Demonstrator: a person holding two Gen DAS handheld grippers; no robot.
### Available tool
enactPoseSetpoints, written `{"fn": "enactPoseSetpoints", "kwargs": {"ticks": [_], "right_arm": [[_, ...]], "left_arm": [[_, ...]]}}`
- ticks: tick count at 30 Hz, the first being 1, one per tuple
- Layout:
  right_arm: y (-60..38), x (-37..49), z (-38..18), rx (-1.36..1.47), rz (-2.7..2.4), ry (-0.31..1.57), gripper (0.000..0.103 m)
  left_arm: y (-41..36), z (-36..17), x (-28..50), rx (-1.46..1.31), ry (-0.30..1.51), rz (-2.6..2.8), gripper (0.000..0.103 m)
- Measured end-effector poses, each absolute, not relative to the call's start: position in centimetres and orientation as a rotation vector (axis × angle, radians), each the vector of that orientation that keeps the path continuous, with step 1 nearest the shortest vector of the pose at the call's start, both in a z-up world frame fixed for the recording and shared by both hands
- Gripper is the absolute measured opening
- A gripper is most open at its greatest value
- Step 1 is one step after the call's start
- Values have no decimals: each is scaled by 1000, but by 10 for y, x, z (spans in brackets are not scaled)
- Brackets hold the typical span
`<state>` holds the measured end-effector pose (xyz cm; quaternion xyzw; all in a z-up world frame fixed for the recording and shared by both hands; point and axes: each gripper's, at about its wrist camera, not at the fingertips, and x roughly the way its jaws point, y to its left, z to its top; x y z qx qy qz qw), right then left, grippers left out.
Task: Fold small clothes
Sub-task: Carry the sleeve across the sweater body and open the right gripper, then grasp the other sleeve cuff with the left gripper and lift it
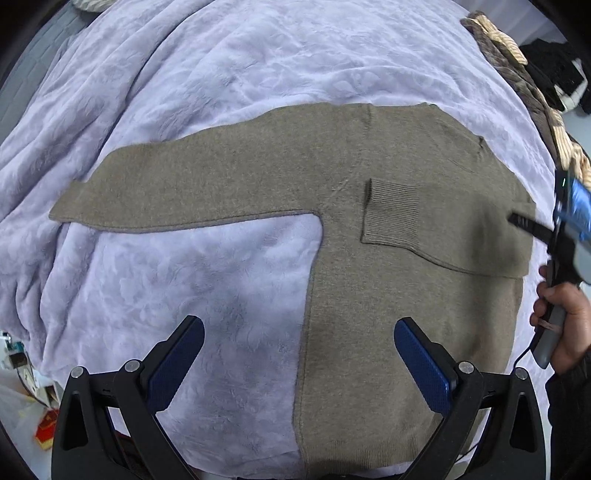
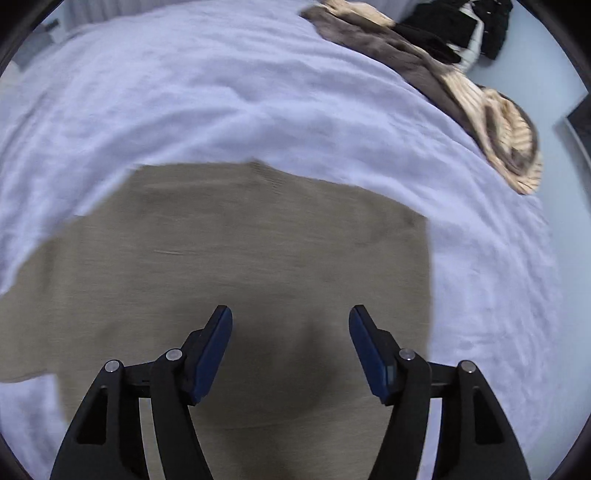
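While both tongs hang spread wide and hold nothing, the taupe knit sweater [image 1: 369, 295] lies flat on the lavender embossed bedspread [image 1: 184, 74], centre to right of the left wrist view. One sleeve stretches to mid-left; the other is folded across the chest, ribbed cuff [image 1: 391, 210] centre-right. Left tongs [image 1: 299, 354] straddle the sweater's side edge. Right tongs [image 2: 290, 343] hover over the body, view blurred. Brown-and-cream striped garment [image 2: 498, 125] bunched at the bed's edge, upper right; black clothing [image 2: 461, 33] beyond it.

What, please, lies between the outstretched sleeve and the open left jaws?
Only bare lavender blanket, in the left wrist view, between the sweater sleeve and left gripper.
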<state>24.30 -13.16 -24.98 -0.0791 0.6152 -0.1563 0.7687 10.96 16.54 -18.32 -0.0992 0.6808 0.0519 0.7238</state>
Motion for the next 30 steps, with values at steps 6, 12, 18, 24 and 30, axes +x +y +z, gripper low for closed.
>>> {"fn": "enactPoseSetpoints", "kwargs": {"ticks": [6, 12, 18, 24, 30], "right_arm": [[-94, 236, -293, -368, -404, 1380, 69], [54, 201, -276, -405, 60, 1311, 69], [99, 171, -230, -324, 366, 1285, 69], [56, 154, -213, -311, 232, 1320, 69], [29, 136, -204, -289, 148, 1352, 69]], "left_arm": [[201, -200, 109, -297, 1511, 218, 103], [262, -221, 112, -366, 1472, 327, 103], [371, -260, 110, -610, 1417, 443, 103], [487, -274, 84, -984, 1207, 532, 103], [534, -301, 85, -1160, 1142, 396, 103]]}}
